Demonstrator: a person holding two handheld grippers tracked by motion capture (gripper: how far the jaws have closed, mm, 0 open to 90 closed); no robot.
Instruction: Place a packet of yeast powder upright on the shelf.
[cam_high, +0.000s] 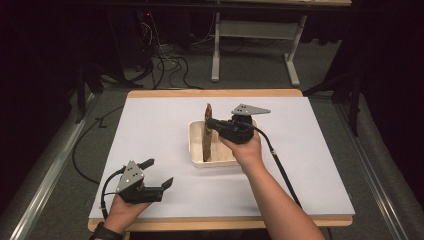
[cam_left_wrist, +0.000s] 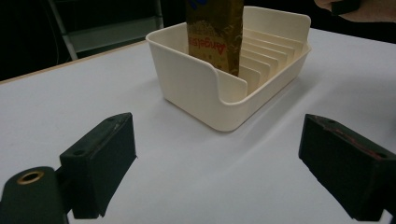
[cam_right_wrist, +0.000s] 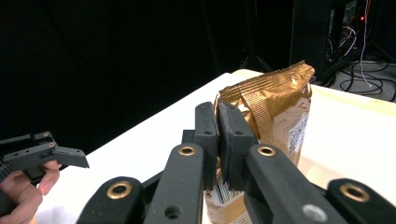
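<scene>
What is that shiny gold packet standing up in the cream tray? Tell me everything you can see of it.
The shiny gold foil packet looks like a flat, sealed pouch of crinkled metallic film, with a ribbed seam across its top, printed lettering, some blue at its upper end and a small square code on one face. It stands upright on its lower edge inside the cream plastic tray with ridged slots, its top well above the rim. The right gripper is clamped on one edge, jaws closed against the foil.
</scene>
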